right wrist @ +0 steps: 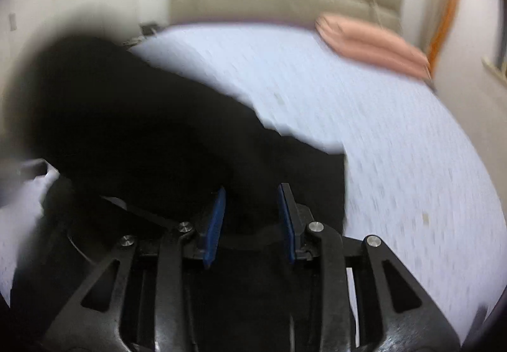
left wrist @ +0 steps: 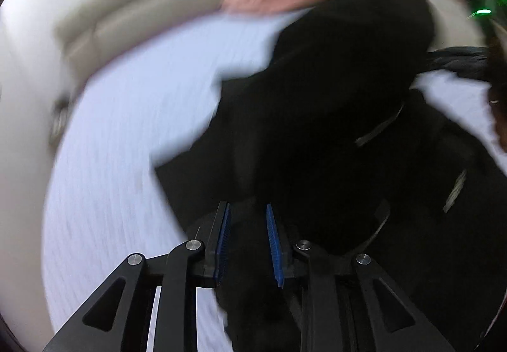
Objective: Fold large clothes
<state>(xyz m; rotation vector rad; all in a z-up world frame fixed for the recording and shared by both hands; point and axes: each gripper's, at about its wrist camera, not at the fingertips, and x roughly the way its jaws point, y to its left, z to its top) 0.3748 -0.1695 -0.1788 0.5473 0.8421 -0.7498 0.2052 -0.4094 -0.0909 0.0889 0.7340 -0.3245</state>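
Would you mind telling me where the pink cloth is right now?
The pink cloth lies at the far edge of the white bed, by the beige headboard: upper right in the right wrist view, top centre in the left, beyond the black garment.

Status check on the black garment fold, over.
Left tongs and right tongs both parted, black garment between the pads, grip unclear. Garment bunched on white bed. Pink pillow clear of it.
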